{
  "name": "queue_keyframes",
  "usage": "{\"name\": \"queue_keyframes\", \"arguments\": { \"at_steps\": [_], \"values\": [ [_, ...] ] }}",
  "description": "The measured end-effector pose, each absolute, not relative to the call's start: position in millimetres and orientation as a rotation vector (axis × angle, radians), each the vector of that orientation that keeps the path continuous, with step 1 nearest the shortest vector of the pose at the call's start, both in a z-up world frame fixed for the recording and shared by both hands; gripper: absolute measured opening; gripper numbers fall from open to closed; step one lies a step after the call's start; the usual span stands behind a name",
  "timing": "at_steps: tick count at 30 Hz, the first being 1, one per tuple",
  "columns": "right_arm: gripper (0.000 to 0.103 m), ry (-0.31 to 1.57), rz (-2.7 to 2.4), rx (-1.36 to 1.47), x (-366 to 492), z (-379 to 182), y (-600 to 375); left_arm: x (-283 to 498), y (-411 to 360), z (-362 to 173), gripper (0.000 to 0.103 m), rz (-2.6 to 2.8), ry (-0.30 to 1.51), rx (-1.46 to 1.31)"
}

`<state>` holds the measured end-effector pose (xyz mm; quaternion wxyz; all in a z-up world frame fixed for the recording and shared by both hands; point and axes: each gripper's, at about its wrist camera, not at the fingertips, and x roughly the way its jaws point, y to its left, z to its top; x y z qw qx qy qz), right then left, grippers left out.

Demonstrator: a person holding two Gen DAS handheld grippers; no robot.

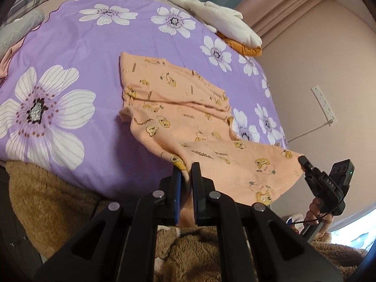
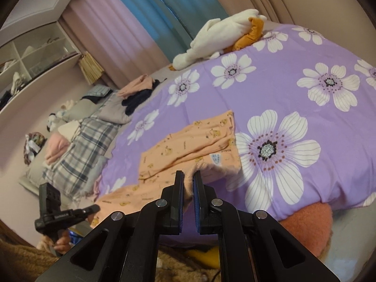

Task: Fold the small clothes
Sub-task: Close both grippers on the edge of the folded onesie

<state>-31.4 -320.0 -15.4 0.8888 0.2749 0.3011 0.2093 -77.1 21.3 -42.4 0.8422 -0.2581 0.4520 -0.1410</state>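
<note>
A small peach garment with yellow cartoon prints (image 1: pixel 178 108) lies on the purple flowered bedspread (image 1: pixel 77 47), its near end lifted off the bed edge. My left gripper (image 1: pixel 186 166) is shut on the garment's near left corner. My right gripper (image 1: pixel 303 161) shows at the right of the left wrist view, shut on the other near corner. In the right wrist view my right gripper (image 2: pixel 188 175) pinches a fuzzy peach edge of the garment (image 2: pixel 188 148); a white label shows just beyond it. The left gripper (image 2: pixel 90 209) appears at lower left, holding the cloth.
A white and orange plush duck (image 1: pixel 223 21) lies at the far edge of the bed. Pillows, a plaid cloth (image 2: pixel 82 145) and piled clothes (image 2: pixel 138 89) sit toward the head. A brown fleece blanket (image 1: pixel 47 206) hangs at the near side. A shelf (image 2: pixel 30 54) stands by the wall.
</note>
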Motion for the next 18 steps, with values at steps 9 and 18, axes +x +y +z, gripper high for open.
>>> {"name": "queue_keyframes", "arguments": {
  "at_steps": [9,18],
  "values": [
    [0.009,0.638,0.416,0.595,-45,-26,-325,-91,15,-64,0.008,-0.286,1.034,-0.538],
    [0.009,0.664,0.405,0.604,-30,-31,-326,-74,19,-66,0.008,-0.281,1.039,-0.56]
  ]
}}
